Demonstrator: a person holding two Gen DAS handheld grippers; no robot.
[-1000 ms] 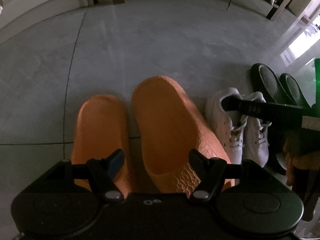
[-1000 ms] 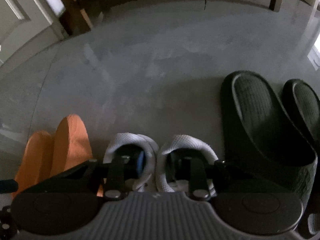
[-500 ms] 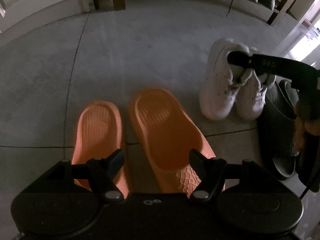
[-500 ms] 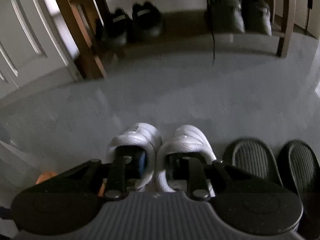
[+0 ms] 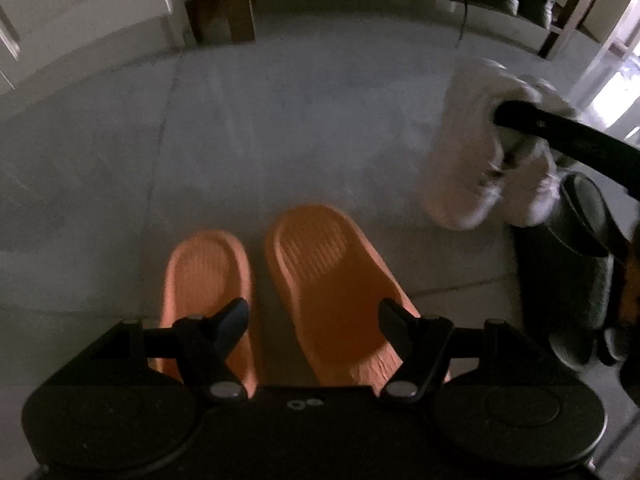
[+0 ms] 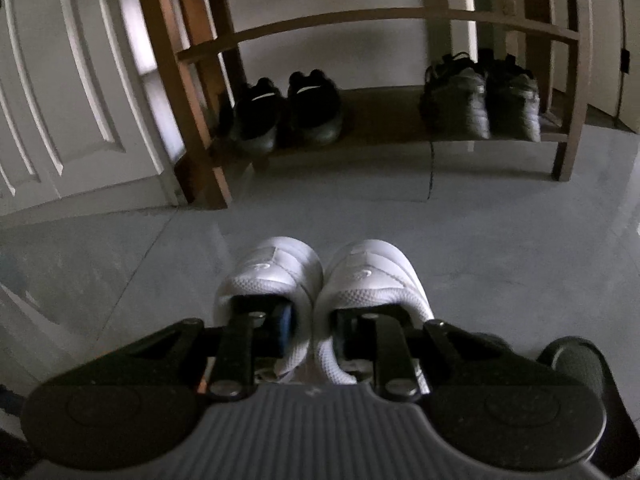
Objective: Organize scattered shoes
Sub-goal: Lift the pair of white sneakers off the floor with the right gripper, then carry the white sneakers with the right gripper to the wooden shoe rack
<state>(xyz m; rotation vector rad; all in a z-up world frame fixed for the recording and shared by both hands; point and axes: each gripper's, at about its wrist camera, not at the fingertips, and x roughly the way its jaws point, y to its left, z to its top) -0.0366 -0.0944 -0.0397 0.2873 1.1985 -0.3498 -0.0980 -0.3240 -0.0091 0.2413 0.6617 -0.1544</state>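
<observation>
Two orange slippers lie side by side on the grey floor, the left one (image 5: 208,276) and the right one (image 5: 332,280). My left gripper (image 5: 313,312) hovers over their near ends, open, one finger above each slipper and nothing gripped. A pair of white sneakers (image 6: 280,268) hangs off the floor. My right gripper (image 6: 314,322) has one finger inside each sneaker and is shut on their two inner walls. In the left wrist view the lifted sneakers (image 5: 468,152) appear at the right, with a black finger of the right gripper (image 5: 520,118) reaching into them.
A wooden shoe rack (image 6: 384,128) stands ahead with black shoes (image 6: 288,108) on the left of its low shelf and dark sneakers (image 6: 480,96) on the right. Black slippers (image 5: 580,240) lie right of the orange pair. A white panelled door (image 6: 60,100) is at the left.
The right gripper has lifted the white sneakers off the floor and tipped up, so the shoe rack has come into its view. The left gripper has tilted up slightly over the orange slippers.
</observation>
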